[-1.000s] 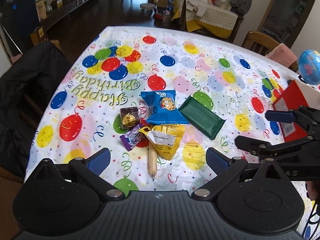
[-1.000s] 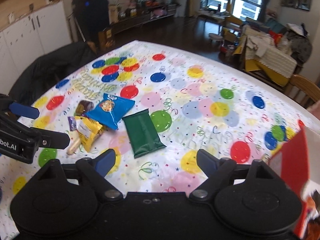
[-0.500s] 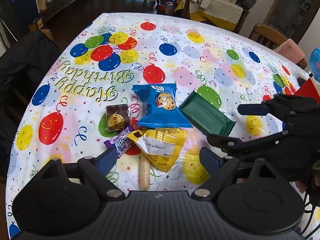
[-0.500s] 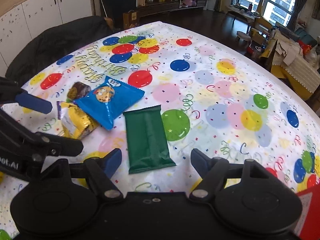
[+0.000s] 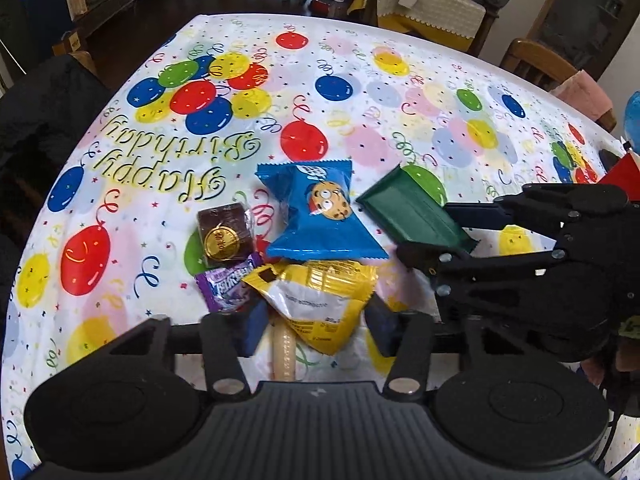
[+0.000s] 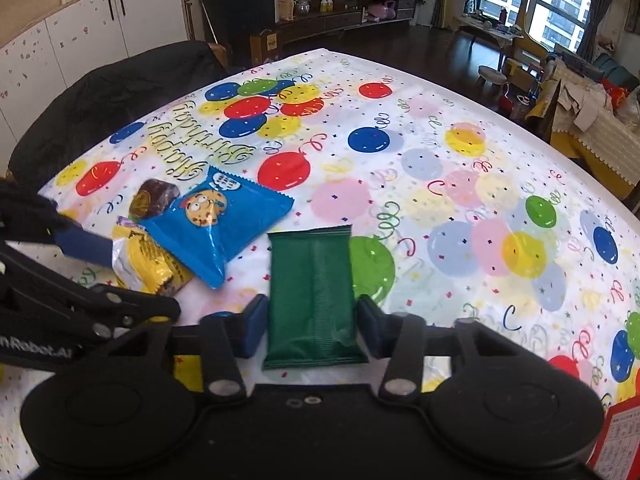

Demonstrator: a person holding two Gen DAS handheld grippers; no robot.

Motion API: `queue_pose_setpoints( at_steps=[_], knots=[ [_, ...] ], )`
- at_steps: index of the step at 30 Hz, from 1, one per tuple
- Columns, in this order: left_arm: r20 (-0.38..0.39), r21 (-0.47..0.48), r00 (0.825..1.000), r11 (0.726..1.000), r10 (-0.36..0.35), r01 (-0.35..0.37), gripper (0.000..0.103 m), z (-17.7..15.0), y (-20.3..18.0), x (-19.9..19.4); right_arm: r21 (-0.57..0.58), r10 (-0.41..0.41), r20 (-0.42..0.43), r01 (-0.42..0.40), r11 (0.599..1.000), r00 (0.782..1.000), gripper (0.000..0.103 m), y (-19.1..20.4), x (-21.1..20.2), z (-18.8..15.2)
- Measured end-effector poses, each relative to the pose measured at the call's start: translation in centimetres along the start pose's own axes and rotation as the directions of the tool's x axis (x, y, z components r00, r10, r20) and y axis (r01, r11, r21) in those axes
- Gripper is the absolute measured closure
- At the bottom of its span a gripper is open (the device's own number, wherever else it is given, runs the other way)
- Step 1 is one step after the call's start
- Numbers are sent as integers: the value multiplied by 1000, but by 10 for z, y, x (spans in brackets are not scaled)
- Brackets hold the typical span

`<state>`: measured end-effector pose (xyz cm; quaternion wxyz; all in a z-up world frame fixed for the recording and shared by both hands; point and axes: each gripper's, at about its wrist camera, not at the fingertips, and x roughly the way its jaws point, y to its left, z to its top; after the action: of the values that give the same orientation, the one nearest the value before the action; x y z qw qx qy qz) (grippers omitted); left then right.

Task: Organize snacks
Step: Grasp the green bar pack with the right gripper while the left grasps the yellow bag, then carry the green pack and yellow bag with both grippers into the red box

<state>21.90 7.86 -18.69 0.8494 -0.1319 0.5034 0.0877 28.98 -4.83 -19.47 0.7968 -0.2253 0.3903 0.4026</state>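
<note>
The right tongs [image 6: 311, 322] straddle the near end of the green pack [image 6: 314, 292], one blue pad on each long side. The pads sit just beside the wrapper edges, so the jaws are released around it, not visibly pressing; the pack lies flat on the tabletop [image 6: 460, 184], its far end pointing away from the camera. In the left view the same green pack [image 5: 412, 214] runs between the right tongs' two black fingers [image 5: 472, 212].

The left tongs [image 5: 316, 326] are spread either side of the yellow bag [image 5: 320, 300], whose lower corner hangs between the pads without clear contact on either side: released as well. Under the yellow bag a pale sausage stick [image 5: 283, 354] points toward the camera, between the pads.

The blue cookie bag [image 5: 320, 212] lies just beyond the yellow bag, overlapping its top edge, and just beside the green pack. Left of it sits a brown cake [image 5: 226, 232] with a gold seal, and a purple wrapper [image 5: 230, 284] touches the yellow bag's left corner. A red box [image 6: 618, 444] shows at the right edge of the right view.
</note>
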Motion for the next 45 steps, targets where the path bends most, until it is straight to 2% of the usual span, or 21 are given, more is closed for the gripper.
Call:
queue_pose_setpoints(
  at_steps=[3, 11, 25, 34, 45],
  knots=[
    [8, 1, 1000, 1000, -1, 1, 61, -1, -1, -2, 19, -14, 0, 14, 1000, 1000, 61, 2, -1, -1],
    [-1, -6, 1000, 1000, -9, 9, 62, -6, 4, -11, 118, -47, 0, 47, 992, 999, 61, 1, -20, -11],
    [34, 60, 998, 997, -59, 57, 62, -25, -8, -66, 257, -118, 62, 98, 961, 991, 61, 23, -105, -36],
    [88, 146, 987, 982, -132, 118, 62, -40, -25, -118, 325, -210, 106, 166, 931, 972, 61, 44, -172, -53],
    [141, 277, 964, 943, -227, 182, 62, -58, -62, -172, 396, -330, 140, 253, 883, 933, 61, 66, -241, -77]
  ],
)
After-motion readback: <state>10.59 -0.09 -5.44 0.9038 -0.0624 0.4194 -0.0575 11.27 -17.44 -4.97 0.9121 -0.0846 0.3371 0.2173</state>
